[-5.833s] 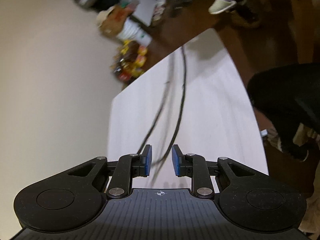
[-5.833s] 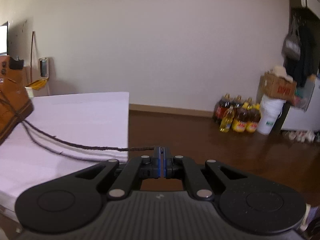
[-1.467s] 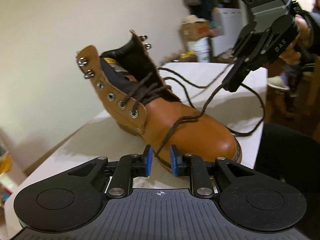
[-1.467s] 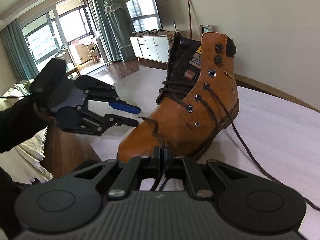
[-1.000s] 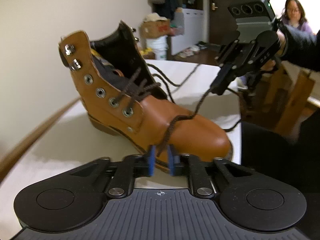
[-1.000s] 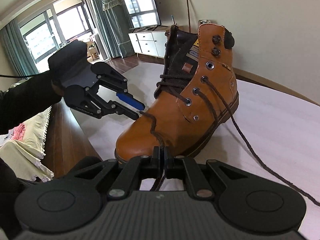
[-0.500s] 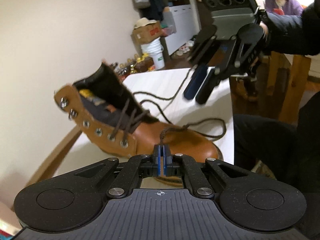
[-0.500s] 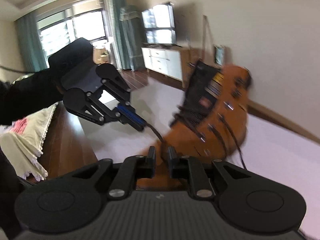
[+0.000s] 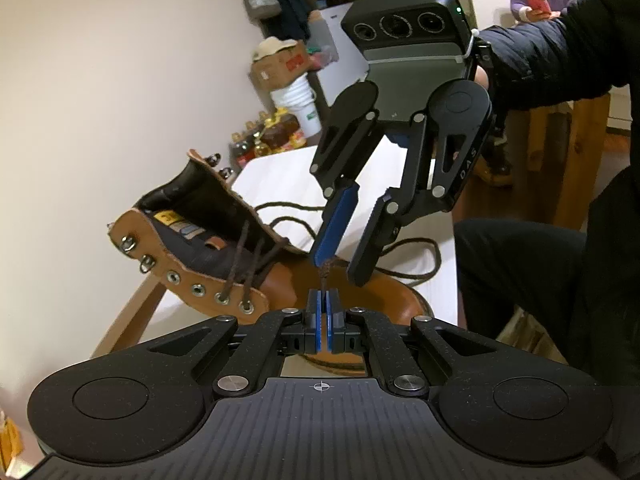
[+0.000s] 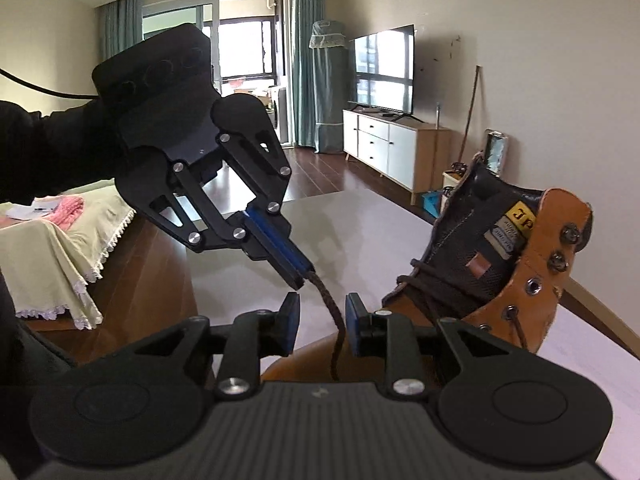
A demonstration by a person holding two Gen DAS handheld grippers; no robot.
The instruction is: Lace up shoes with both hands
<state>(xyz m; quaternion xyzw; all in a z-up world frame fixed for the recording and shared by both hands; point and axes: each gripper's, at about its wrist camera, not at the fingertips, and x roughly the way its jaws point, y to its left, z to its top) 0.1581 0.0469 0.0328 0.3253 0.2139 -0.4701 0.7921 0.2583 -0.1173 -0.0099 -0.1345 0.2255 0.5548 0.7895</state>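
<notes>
While both wrist cameras faced each other across the boot, the scene stood as follows.

Left gripper (image 9: 322, 304): blue pads pressed together, pinching the end of the lace (image 9: 325, 272); seen from the right wrist view (image 10: 302, 276) it came in from the upper left, the lace leaving its tip.

Right gripper (image 10: 322, 312): jaws apart, one pad on each side of the lace (image 10: 332, 312) without touching it; in the left wrist view (image 9: 344, 256) it hung directly above the left gripper's tip, fingers pointing down.

Lace run: from the left gripper's pinch it passed down between the right gripper's pads toward the toe; slack loops lay on the table beyond the boot.

Boot (image 9: 224, 264): tan leather, tilted, just behind both grippers, toe nearest them, laced through the lower eyelets only, tongue open.

Table (image 9: 280, 176): white top, under the boot.

Far: bottles (image 9: 268, 140) and a cardboard box (image 9: 280, 66) against the wall.
</notes>
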